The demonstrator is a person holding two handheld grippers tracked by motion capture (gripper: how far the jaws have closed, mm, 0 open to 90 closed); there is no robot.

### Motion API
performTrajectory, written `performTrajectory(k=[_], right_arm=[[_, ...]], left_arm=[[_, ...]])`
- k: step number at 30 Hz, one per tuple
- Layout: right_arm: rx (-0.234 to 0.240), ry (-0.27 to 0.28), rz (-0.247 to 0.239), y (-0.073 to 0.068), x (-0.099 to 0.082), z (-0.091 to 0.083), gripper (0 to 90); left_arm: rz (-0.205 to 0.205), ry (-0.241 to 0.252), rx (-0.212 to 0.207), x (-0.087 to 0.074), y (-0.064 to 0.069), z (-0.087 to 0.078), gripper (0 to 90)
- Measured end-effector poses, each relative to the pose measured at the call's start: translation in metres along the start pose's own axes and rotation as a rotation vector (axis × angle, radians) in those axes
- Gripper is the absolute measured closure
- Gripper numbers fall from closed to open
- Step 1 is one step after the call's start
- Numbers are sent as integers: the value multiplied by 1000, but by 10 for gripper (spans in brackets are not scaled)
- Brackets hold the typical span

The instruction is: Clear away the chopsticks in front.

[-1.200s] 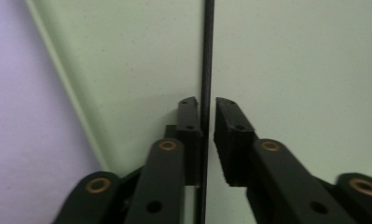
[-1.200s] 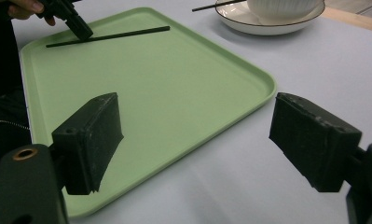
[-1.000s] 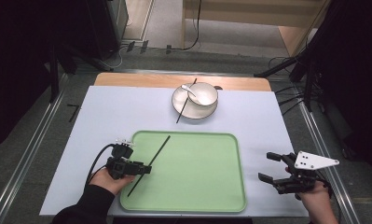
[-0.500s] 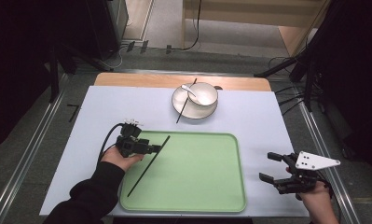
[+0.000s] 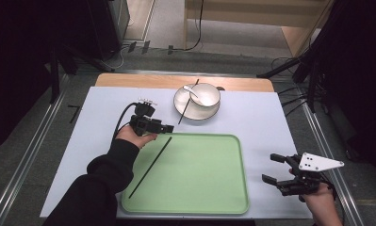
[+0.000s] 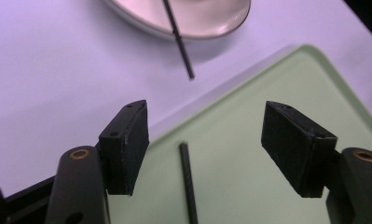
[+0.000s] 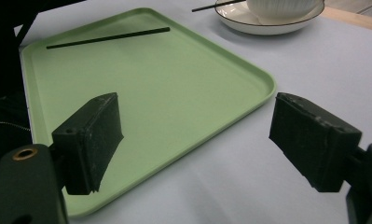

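Note:
A black chopstick (image 5: pixel 150 167) lies slantwise on the left part of the green tray (image 5: pixel 200 188). My left gripper (image 5: pixel 169 127) hovers just beyond the chopstick's far end, pointing toward the plate (image 5: pixel 197 113). Its jaws have just been opening and nothing is gripped. In the left gripper view the chopstick (image 6: pixel 188 186) lies on the tray (image 6: pixel 267 93) below the wide gap of the left gripper (image 6: pixel 207 126). A second chopstick (image 5: pixel 188 101) leans on the plate. My right gripper (image 5: pixel 270 168) rests open at the tray's right edge.
A white bowl (image 5: pixel 204 94) with a spoon (image 5: pixel 191 90) stands on the plate at the back middle. In the right gripper view the tray (image 7: pixel 174 84) lies ahead of the right gripper (image 7: pixel 195 135), the plate (image 7: pixel 267 25) beyond it. The white tabletop (image 5: pixel 270 122) ends at metal rails.
My left gripper let go of the chopstick, rose, and moved away from the tray's left edge toward the plate, jaws widening. The chopstick stays on the tray. The right gripper has not moved.

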State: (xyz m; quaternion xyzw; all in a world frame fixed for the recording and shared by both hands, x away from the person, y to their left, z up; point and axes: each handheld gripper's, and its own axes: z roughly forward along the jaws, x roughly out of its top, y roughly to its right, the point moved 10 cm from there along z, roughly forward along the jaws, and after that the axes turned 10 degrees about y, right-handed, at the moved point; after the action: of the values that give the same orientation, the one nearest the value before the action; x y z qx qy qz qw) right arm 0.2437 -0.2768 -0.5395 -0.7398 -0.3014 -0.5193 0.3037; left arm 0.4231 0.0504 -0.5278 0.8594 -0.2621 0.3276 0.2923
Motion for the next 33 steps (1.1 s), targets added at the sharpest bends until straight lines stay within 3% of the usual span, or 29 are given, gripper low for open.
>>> performTrajectory(k=[3,9,15,22,25,29,31,33], right_arm=[[1,2,5,0,0,0,173],[3,3,6,0,1,0,174],[4,9,-1,1,1,0,174],[8,10,-4,0,2,0,174],[8,9,-4,0,1,0,174],[9,11,-4,0,1,-1,174],[9,9,-5,0,1,-1,174],[9,9,-3,0,1,-1,174]], left_arm=[[19,0,5,12,0,6,312],[17,-12,1,31,2,22,310],[73,-26,10,49,11,41,311],[72,-39,64,60,-3,71,311],[91,-63,72,59,-8,81,359],[66,-71,98,57,-17,91,400],[36,-66,104,57,-22,95,462],[36,-78,113,54,-25,99,484]])
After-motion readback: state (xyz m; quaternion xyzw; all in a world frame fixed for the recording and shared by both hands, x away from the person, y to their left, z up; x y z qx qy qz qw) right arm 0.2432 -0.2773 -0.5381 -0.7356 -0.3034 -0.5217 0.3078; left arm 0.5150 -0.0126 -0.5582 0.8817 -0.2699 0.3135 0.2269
